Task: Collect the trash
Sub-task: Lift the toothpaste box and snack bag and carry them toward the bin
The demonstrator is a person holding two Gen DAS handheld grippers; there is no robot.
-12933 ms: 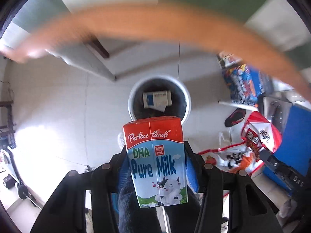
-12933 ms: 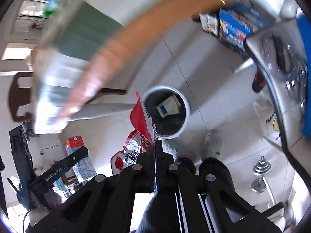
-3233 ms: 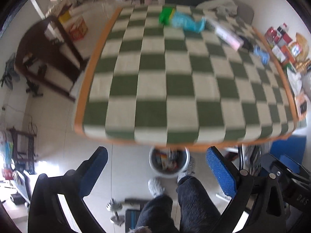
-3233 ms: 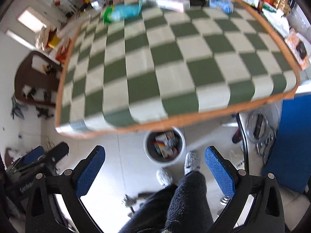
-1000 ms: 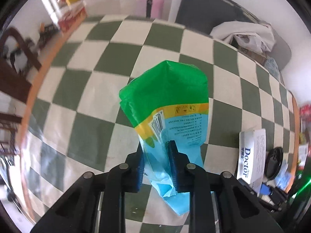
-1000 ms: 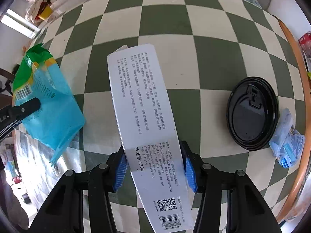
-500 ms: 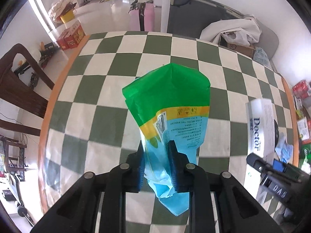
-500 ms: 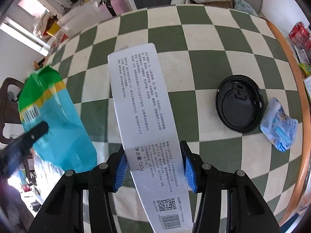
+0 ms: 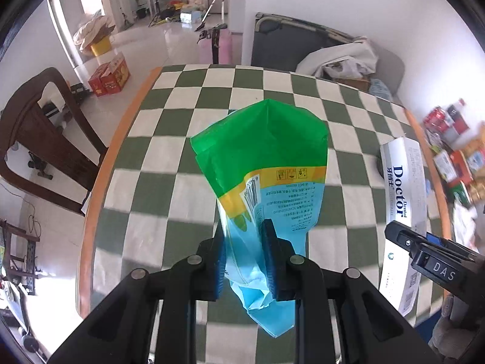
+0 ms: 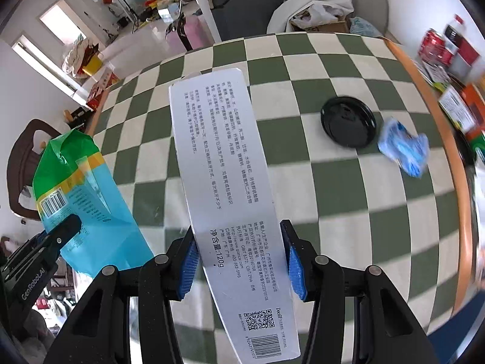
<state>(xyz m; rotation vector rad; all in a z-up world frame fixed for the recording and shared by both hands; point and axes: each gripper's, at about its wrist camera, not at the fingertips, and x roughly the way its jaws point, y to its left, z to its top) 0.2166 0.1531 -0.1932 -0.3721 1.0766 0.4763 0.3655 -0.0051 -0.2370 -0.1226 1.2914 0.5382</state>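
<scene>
Both loads are up off the counter (image 10: 348,182), the left hand-held gripper (image 9: 246,254) pinching the bag (image 9: 266,163), the right hand-held gripper (image 10: 239,257) clamping the box (image 10: 224,166), while the lid (image 10: 348,126) and wrapper (image 10: 404,148) lie on it, uncollected.

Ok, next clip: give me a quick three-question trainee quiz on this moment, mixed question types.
1. True or false: the left gripper is shut on the green and blue bag.
2. Which thing is clamped in the right gripper?
A. the black lid
B. the long white box
C. the crumpled blue wrapper
3. Fill in: the black lid and the crumpled blue wrapper lie on the ____ tablecloth.

Key: 1 true; 2 B; 3 checkered (green and white).
</scene>
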